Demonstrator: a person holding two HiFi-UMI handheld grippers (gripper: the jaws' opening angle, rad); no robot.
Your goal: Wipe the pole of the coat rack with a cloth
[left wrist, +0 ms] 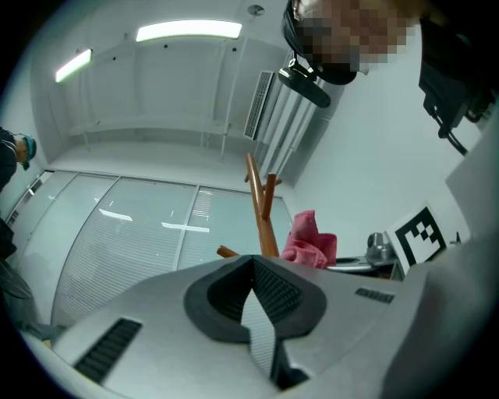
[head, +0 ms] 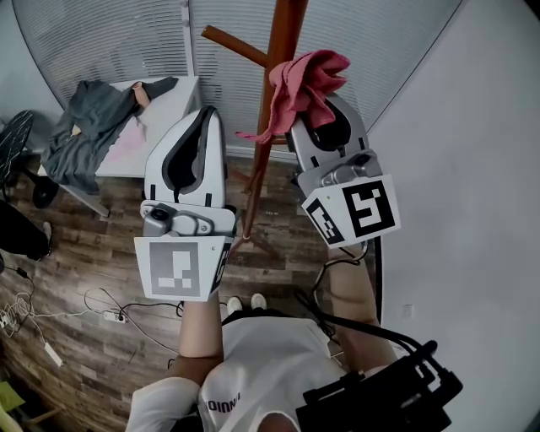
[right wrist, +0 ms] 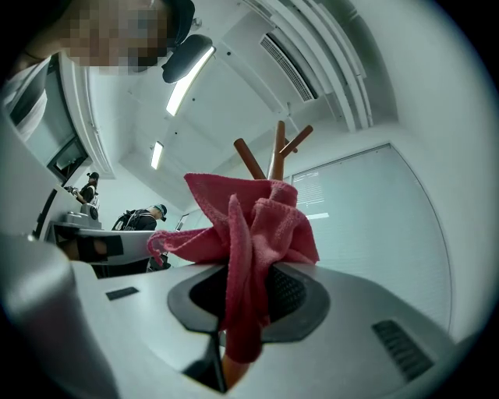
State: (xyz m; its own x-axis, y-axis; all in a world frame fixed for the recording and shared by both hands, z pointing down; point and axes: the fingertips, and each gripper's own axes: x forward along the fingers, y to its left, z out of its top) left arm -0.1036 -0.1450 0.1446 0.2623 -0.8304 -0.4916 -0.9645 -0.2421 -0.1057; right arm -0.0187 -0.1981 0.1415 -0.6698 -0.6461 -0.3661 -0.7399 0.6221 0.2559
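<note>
Though unclear in head view, cloth (right wrist: 253, 226) inside right hand-held gripper (right wrist: 236, 312).

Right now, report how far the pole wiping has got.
Done: the pink cloth is clamped in the right gripper. In hand: it appears pressed against the pole, high up. Left: seemingly the pole below it; the left gripper is shut, empty.

head down (steeply), others up; rack (head: 287, 25) shared
</note>
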